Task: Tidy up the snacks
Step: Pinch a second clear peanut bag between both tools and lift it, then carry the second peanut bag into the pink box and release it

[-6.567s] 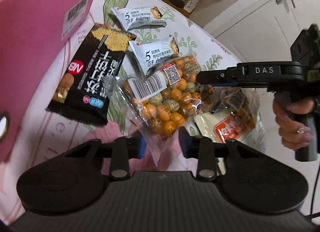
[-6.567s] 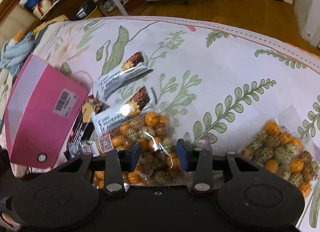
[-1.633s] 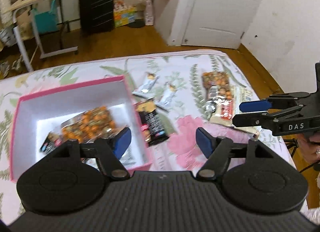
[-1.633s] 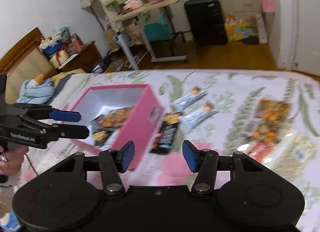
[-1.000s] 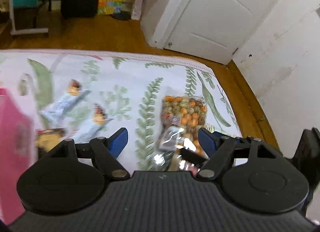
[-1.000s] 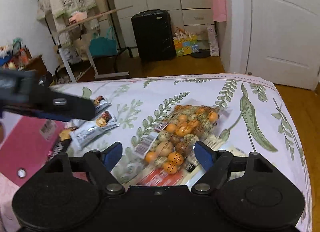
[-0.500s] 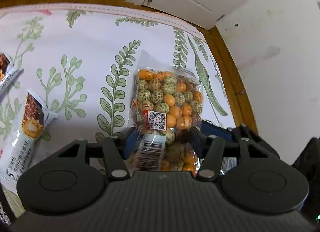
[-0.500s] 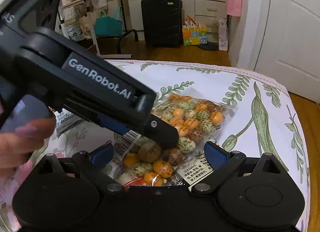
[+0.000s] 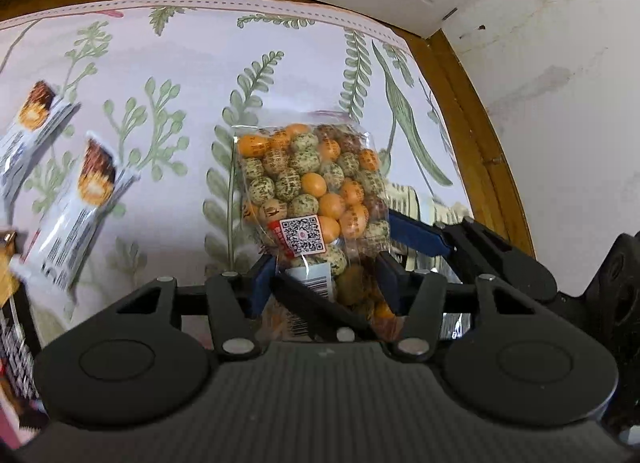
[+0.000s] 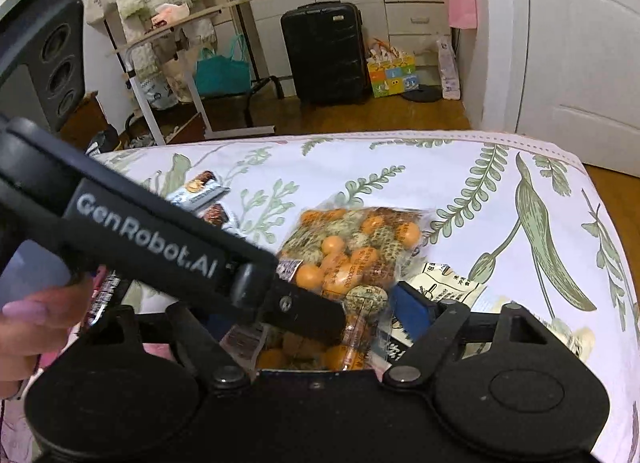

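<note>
A clear bag of orange and speckled coated nuts [image 9: 308, 191] lies on the leaf-print bedspread [image 9: 180, 63]. My left gripper [image 9: 324, 279] is shut on the bag's near end, one blue pad against each side. In the right wrist view the left gripper [image 10: 280, 295] crosses in front as a black bar, held by a hand [image 10: 36, 315]. My right gripper [image 10: 312, 319] straddles the same bag [image 10: 352, 247] from the other side. Its jaws are closing, one blue pad [image 10: 412, 311] stands just beside the bag, and the other pad is hidden.
Two white snack bars [image 9: 92, 191] [image 9: 32, 119] lie left of the bag, with a black packet [image 9: 12, 323] at the left edge. A white printed packet [image 10: 444, 287] sits under the bag's right side. The bed edge [image 9: 440, 75] and wooden floor [image 9: 480, 143] are close on the right.
My left gripper swung from the pink box to the bag of nuts, came down over it and narrowed its jaws onto it. The right gripper's jaws widened, then narrowed around the same bag.
</note>
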{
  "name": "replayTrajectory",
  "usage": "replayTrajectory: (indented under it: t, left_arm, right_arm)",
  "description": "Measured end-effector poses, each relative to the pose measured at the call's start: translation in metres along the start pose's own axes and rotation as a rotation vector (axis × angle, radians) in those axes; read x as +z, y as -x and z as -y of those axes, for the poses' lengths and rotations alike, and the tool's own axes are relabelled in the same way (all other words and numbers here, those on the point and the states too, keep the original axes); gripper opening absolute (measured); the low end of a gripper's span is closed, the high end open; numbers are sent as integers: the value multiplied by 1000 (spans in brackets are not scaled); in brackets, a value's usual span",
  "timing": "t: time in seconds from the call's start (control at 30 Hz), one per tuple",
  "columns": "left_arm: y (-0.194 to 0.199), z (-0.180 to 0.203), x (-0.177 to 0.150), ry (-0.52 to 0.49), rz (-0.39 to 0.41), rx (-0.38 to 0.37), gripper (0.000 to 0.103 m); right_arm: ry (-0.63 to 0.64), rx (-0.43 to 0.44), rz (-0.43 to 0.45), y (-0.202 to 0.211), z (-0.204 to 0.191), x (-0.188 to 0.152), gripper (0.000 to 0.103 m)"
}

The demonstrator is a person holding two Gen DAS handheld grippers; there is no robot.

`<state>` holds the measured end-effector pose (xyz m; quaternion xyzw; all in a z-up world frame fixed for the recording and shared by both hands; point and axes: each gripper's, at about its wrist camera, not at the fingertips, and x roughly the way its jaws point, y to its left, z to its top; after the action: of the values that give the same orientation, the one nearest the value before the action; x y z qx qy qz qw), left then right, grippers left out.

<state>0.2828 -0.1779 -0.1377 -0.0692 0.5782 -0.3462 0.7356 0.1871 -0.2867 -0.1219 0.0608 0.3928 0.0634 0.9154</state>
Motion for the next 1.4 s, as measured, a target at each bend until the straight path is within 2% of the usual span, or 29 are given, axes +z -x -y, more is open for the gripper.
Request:
replayTrajectory:
  t: [0.13,0.37,0.87,1.07,1.17,1.4]
  left_arm:
    - [20,7,-19,-30,5,34,53]
    - [60,8,-54,-45,-1,36,53]
    - [132,-5,-119,-3,-28,56,53]
    - [180,-12,-139,12,23,66,53]
    - [207,-21,-146,30,64,89,53]
    - [267,-69,-159,138,175,164,53]
  right_arm:
    - [1,20,18,14,-15,-6,80]
    - [19,33,35,44,-50,-19,80]
    - [25,51,-10,91,-127,-38,80]
    - [82,77,15,115,-166,-33,80]
    - [119,116,40,121,-187,-26,80]
    - [259,222,66,105,-250,1,80]
